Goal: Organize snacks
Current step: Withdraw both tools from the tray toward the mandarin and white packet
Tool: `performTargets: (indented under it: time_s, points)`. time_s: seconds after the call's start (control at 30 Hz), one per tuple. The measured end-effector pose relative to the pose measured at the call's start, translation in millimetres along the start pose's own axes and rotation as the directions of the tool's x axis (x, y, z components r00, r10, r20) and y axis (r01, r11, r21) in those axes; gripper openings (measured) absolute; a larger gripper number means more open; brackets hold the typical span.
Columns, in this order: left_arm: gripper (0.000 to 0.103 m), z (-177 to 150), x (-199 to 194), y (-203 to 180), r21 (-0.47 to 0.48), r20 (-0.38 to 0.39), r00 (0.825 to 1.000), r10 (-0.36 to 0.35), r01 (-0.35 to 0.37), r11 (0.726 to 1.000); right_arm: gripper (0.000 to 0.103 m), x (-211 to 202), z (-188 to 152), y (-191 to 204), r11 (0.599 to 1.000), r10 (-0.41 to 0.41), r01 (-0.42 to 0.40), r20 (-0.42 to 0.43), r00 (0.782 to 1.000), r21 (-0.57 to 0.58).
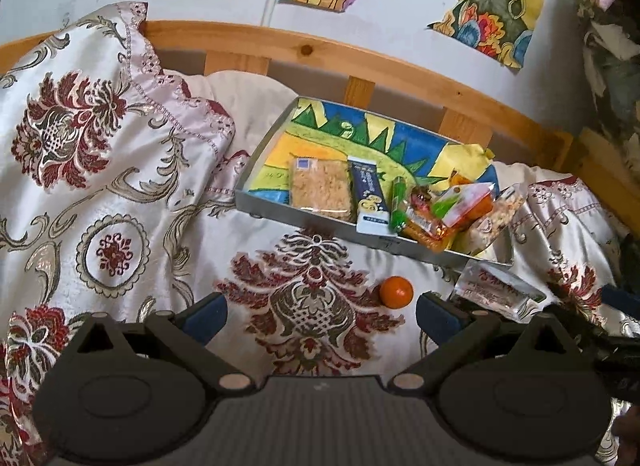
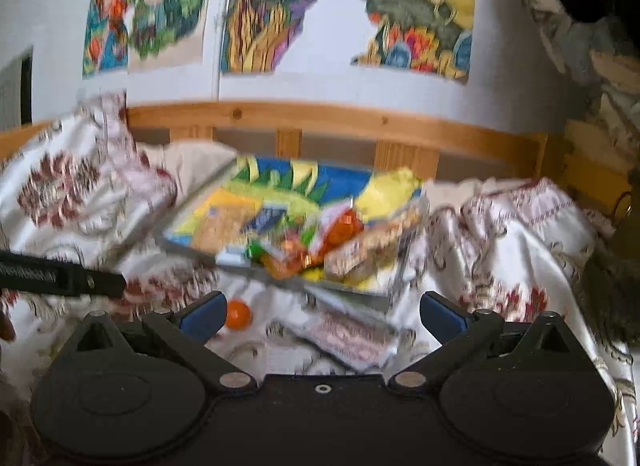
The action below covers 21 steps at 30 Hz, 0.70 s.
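A grey tray (image 1: 256, 201) with a colourful drawing as lining lies on the bedspread. It holds a crispy rice bar (image 1: 320, 187), a dark blue packet (image 1: 370, 195), a green stick (image 1: 398, 201) and several orange and clear snack bags (image 1: 460, 205). A small orange fruit (image 1: 396, 292) rests on the bedspread in front of the tray, next to a clear packet with red print (image 1: 500, 290). My left gripper (image 1: 322, 316) is open above the bedspread, just short of the fruit. My right gripper (image 2: 320, 316) is open over the clear packet (image 2: 348, 336); its view is blurred, with the fruit (image 2: 238, 314) by its left finger.
A large patterned pillow (image 1: 88, 137) lies left of the tray. A wooden bed rail (image 1: 360, 53) runs behind it, below a wall with drawings. Part of the left gripper (image 2: 64, 274) crosses the right wrist view at left. Dark clutter (image 1: 612, 77) fills the right edge.
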<state>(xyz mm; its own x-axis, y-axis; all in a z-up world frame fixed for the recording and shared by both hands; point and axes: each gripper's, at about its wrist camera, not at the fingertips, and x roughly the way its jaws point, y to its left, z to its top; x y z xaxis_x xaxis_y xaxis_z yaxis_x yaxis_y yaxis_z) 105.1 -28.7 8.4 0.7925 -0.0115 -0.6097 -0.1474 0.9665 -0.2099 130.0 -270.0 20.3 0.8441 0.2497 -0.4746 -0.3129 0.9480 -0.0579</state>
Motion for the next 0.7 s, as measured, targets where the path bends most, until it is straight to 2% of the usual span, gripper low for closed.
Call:
performTargets:
  time_s: [0.13, 0.7]
  points:
    - [0.102, -0.9, 2.5, 0.7, -0.001, -0.007, 1.000, 0.011, -0.011, 1.000, 0.102, 9.7, -5.7, 2.1, 1.000, -0.023, 0.022, -0.074, 0.997, -0.018]
    - [0.102, -9.5, 18.7, -4.8, 0.020, -0.065, 0.997, 0.046, -0.045, 0.999, 0.102, 28.4, -12.4, 1.1, 0.999, -0.020, 0.015, -0.155, 0.988, -0.029]
